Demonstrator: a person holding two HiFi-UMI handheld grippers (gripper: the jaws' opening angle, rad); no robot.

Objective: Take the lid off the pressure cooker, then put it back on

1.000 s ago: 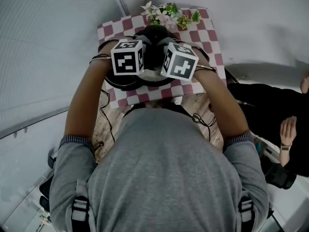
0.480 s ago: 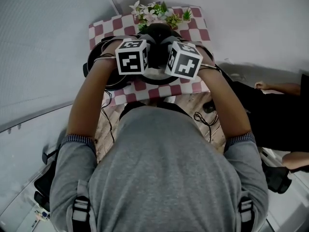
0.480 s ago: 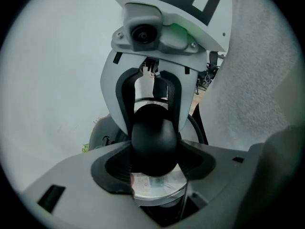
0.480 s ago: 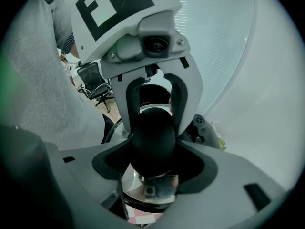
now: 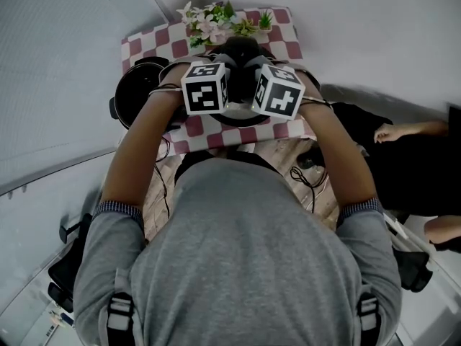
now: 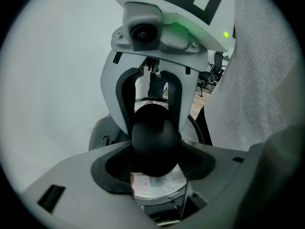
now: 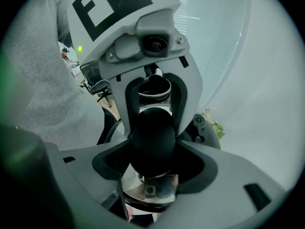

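Note:
In the head view both grippers meet over the checkered table, and the pressure cooker lid (image 5: 238, 115) hangs below them. The left gripper (image 5: 227, 63) and the right gripper (image 5: 253, 63) clamp the lid's black knob (image 5: 241, 47) from opposite sides. In the left gripper view the left gripper (image 6: 152, 142) has its jaws closed on the round knob (image 6: 153, 130), with the shiny lid (image 6: 155, 185) beneath. The right gripper (image 7: 153, 142) holds the same knob (image 7: 153, 137) above the lid (image 7: 152, 187). The open black pot (image 5: 135, 96) stands to the lid's left.
The checkered cloth (image 5: 288, 38) covers a small table with a bunch of flowers (image 5: 212, 19) at its far edge. Cables trail on the wooden floor (image 5: 306, 175). A seated person in black (image 5: 410, 164) is at the right, one hand (image 5: 382, 132) out.
Both grippers have carried the lid to the right, off the pot, which now shows uncovered at the left. The person at the right has shifted an arm.

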